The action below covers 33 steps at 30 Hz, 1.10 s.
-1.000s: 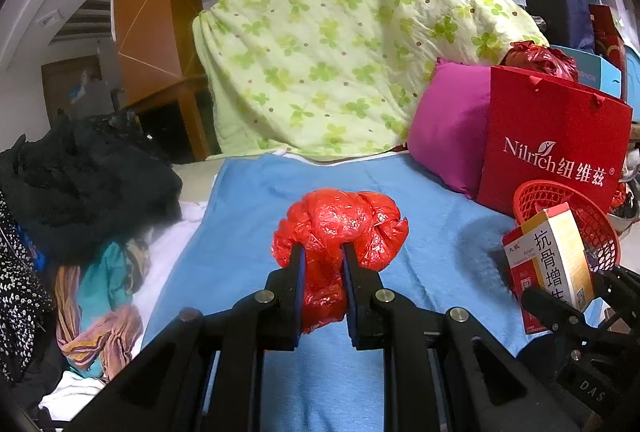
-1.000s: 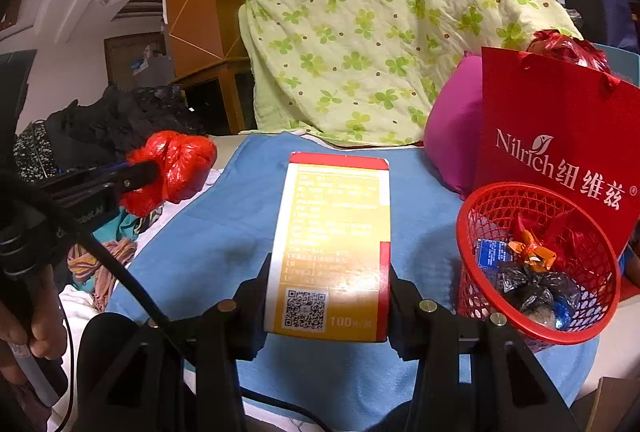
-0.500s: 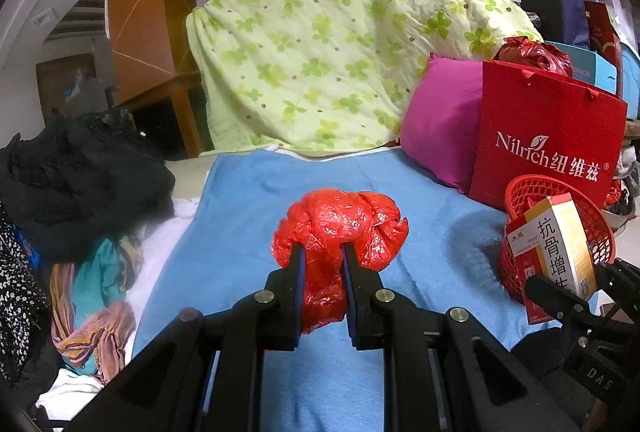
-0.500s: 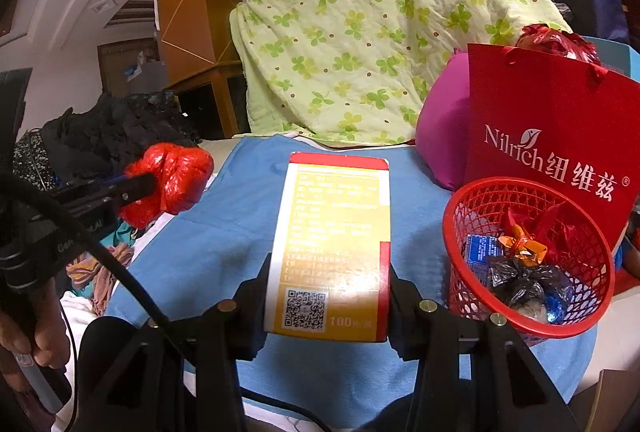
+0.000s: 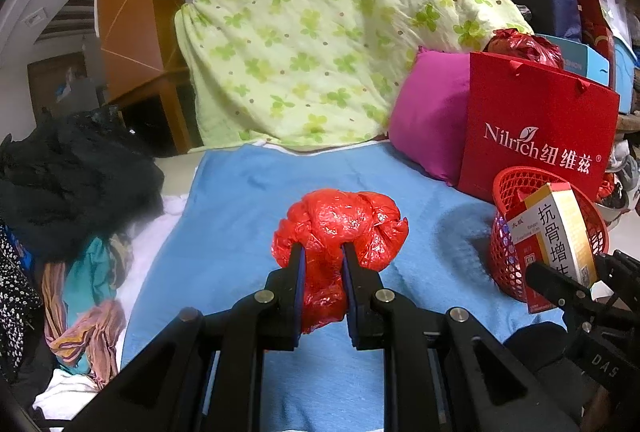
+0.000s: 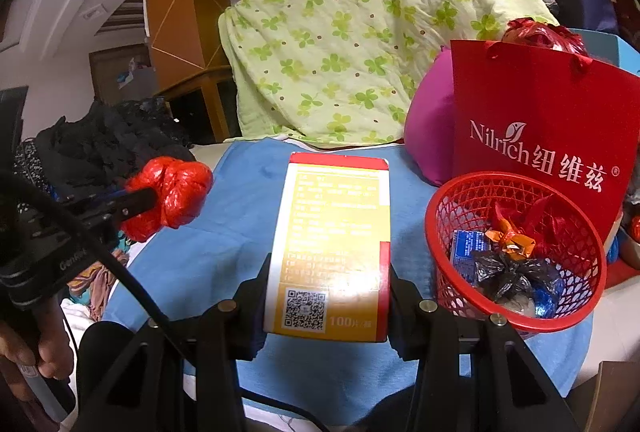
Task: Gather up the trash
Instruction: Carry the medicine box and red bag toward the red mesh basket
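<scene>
Red crumpled plastic, a knotted red bag (image 5: pixel 340 228), sat pinched between the two fingers of the left gripper (image 5: pixel 322 252), jaws closed tight on its lower half, the bulk of it bulging above and to both sides of the fingertips. It was held off the blue cloth (image 5: pixel 248 200) that covered the bed surface. From the right wrist view the same bag showed at far left, clear of the cloth.

The right gripper (image 6: pixel 326 272) was clamped on a yellow and red medicine box (image 6: pixel 332 244), standing upright between the fingers, QR code at its lower left, printed text too blurred to read. In the left wrist view the box appeared in front of the red mesh basket (image 5: pixel 516 180), overlapping its rim; whether it was over the opening or just beside it could not be told.

The basket rested on the blue cloth at the right. Inside lay a black crumpled bag (image 6: pixel 508 272), an orange wrapper (image 6: pixel 514 240), a blue packet (image 6: pixel 466 250) and some red plastic.

Just behind the basket stood a red paper gift bag (image 6: pixel 552 104) lettered "Nilrich", with crinkled red plastic at its top. A magenta pillow (image 5: pixel 432 120) leaned beside it, partly behind. A green clover-print quilt (image 5: pixel 320 32) was heaped at the back. Dark clothing (image 5: pixel 68 172) and a striped scarf (image 5: pixel 84 324) were piled to the left, off the cloth.
</scene>
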Tool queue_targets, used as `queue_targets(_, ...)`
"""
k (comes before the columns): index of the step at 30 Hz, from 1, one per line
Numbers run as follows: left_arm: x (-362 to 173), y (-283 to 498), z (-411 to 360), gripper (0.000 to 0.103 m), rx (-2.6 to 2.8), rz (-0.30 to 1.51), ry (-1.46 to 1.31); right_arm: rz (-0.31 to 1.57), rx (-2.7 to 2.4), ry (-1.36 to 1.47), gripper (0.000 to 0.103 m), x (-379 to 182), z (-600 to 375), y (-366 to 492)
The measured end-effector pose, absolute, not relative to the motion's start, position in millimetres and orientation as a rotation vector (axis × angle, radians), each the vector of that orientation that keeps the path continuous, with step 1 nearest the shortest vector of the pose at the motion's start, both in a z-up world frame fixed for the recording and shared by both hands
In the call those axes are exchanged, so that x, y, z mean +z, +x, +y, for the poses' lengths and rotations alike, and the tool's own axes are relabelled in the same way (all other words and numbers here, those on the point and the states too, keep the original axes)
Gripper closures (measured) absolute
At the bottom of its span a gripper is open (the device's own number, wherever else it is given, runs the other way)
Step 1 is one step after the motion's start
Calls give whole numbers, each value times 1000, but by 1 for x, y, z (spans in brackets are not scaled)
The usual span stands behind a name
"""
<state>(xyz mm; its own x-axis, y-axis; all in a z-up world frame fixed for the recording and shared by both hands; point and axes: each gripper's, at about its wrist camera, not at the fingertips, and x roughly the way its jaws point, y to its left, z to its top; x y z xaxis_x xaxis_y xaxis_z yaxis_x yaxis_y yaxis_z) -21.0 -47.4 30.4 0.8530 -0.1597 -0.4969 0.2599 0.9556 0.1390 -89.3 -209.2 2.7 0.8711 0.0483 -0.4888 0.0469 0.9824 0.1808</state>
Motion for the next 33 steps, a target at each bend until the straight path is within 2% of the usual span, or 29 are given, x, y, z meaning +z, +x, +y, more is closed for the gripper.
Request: queue_targets(33,27,-24,-83,85,-286,523,255,512,-42,253,54,0,-240,-102)
